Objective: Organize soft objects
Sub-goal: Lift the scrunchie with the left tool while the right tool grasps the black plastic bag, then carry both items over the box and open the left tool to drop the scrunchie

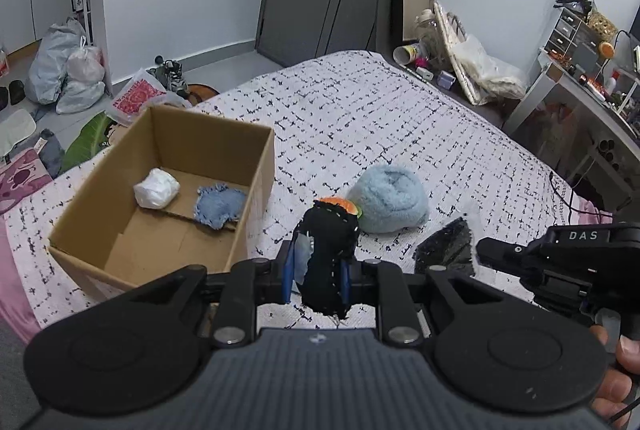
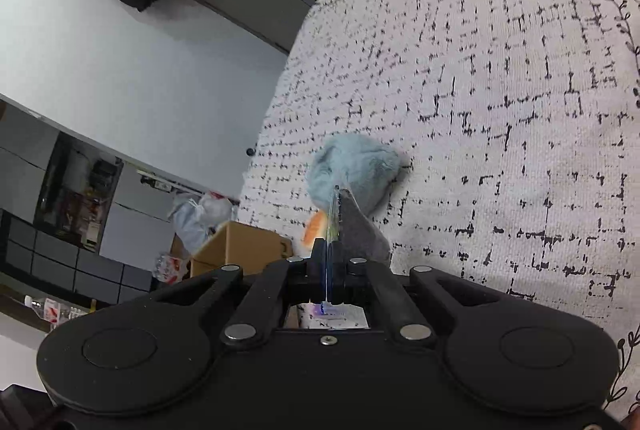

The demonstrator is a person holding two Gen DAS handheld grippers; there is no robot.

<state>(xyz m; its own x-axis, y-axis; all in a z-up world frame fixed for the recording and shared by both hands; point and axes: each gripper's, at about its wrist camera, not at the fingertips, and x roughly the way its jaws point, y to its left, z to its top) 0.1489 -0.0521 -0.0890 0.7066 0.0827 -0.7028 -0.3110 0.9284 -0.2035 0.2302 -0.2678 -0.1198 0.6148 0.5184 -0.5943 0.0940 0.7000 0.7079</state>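
Observation:
My left gripper (image 1: 318,270) is shut on a black stitched soft toy (image 1: 329,254) with an orange top, held above the bedspread just right of an open cardboard box (image 1: 256,174). Inside the box lie a white soft lump (image 1: 157,188) and a frayed blue denim patch (image 1: 219,207). A fluffy light blue bundle (image 1: 390,204) lies on the bed behind the toy; it also shows in the right wrist view (image 2: 356,164). My right gripper (image 2: 335,202) is shut, its tips close to the blue bundle; it shows at the right of the left wrist view (image 1: 484,250).
The bed has a white cover with black dashes (image 1: 380,118). Bags (image 1: 68,70) and clutter lie on the floor at the left. A desk with shelves (image 1: 580,70) stands at the right, with items (image 1: 452,58) beside the bed's far corner.

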